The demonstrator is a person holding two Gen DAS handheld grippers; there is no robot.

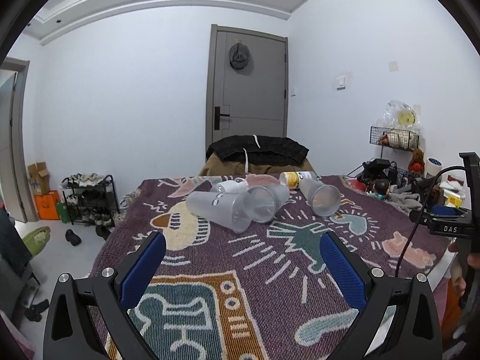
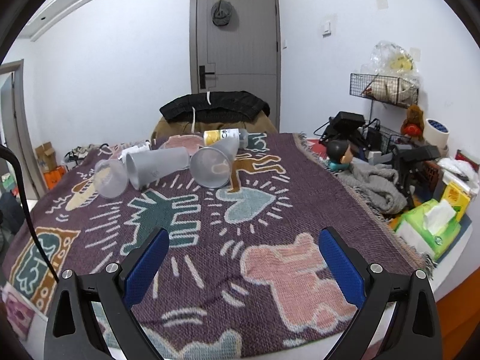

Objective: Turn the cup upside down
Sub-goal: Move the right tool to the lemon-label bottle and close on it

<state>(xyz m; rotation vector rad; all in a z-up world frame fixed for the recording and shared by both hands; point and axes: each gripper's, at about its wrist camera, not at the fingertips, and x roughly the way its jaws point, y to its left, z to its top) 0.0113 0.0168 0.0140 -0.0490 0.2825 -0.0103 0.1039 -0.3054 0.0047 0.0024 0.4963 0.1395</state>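
Observation:
Three frosted grey plastic cups lie on their sides on the patterned purple blanket, mouths toward me. In the left wrist view they are the left cup, the middle cup and the right cup. In the right wrist view they are the left cup, the middle cup and the right cup. My left gripper is open and empty, short of the cups. My right gripper is open and empty, further back from them.
A yellow-labelled bottle and a white item lie behind the cups. Clutter fills the right side: a grey cloth, a tissue pack, a doll head. A chair with a black coat stands behind.

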